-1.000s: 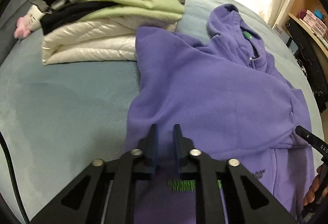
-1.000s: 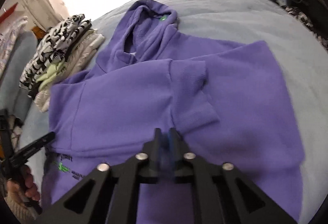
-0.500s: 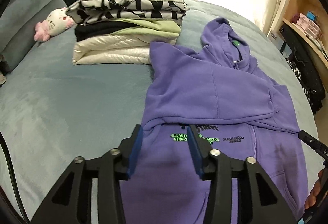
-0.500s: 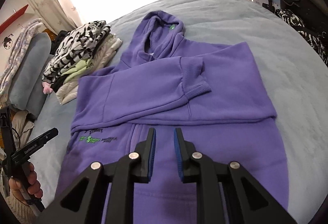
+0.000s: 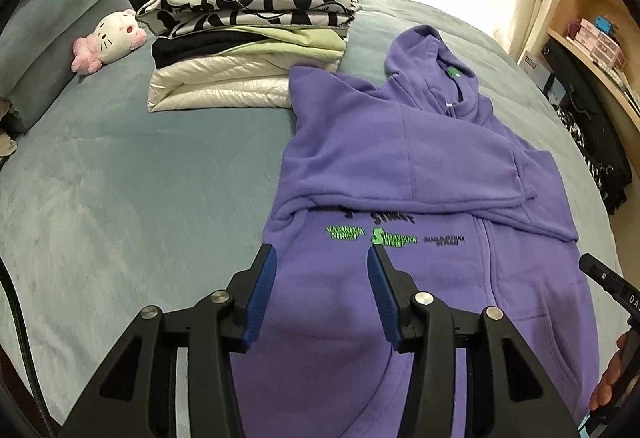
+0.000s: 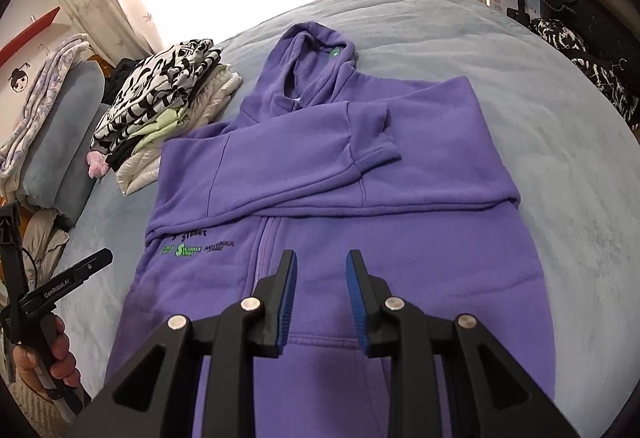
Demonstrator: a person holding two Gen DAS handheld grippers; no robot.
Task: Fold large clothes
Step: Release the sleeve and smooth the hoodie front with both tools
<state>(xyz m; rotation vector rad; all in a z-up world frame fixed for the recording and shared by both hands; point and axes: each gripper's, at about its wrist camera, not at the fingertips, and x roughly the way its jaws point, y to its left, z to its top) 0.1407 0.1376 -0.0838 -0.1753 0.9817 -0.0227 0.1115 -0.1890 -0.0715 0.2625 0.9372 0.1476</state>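
Note:
A purple zip hoodie (image 5: 400, 165) lies flat on the grey-blue bed, front up, hood at the far end, both sleeves folded across the chest above green lettering. It also shows in the right wrist view (image 6: 360, 165). My left gripper (image 5: 322, 258) is open and empty, raised over the hoodie's lower left part. My right gripper (image 6: 322, 258) is open and empty, raised over the lower front by the zip. The left gripper's body (image 6: 60, 286) shows at the right wrist view's left edge.
A stack of folded clothes (image 5: 248, 37) sits on the bed (image 5: 120, 197) just left of the hoodie's shoulder. A plush cat toy (image 5: 108, 37) lies beside grey pillows (image 5: 60, 17). Shelves with boxes (image 5: 592, 45) stand to the right.
Both grippers have opened, let go of the sleeves and pulled back towards the hem. The sleeves now lie folded across the chest.

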